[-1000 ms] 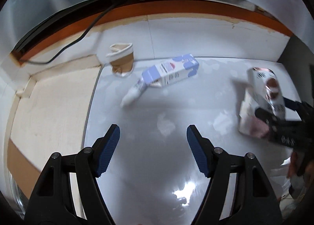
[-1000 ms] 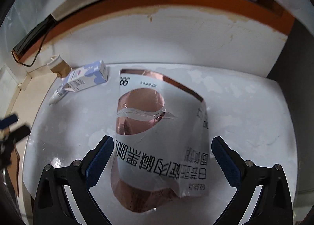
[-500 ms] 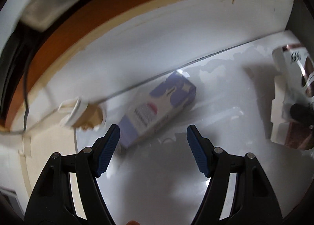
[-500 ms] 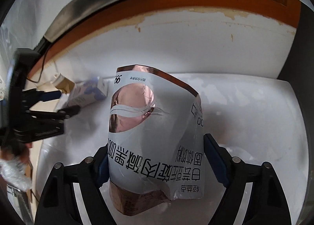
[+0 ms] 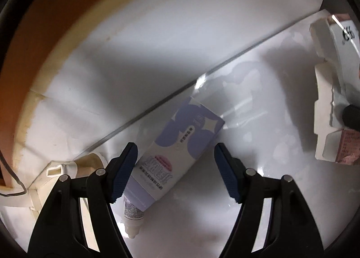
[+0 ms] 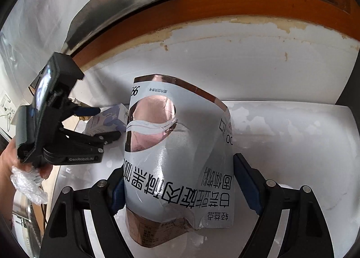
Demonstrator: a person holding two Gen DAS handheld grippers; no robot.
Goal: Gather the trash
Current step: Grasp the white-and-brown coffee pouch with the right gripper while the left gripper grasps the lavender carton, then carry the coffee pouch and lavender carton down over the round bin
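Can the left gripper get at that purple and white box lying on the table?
Probably yes. The left gripper is open with the purple box lying between its fingers; nothing blocks it. The tube pokes out at its near end.

We read "GenRobot.AI" in pale letters along the lower bar of the left gripper (image 6: 105, 123). The torn silver pouch (image 6: 177, 156) carries large black Chinese characters, upside down to us, with "66" near its top left corner and "00" by its right edge. The purple-and-white carton (image 5: 180, 152) bears Chinese print too small to make out.
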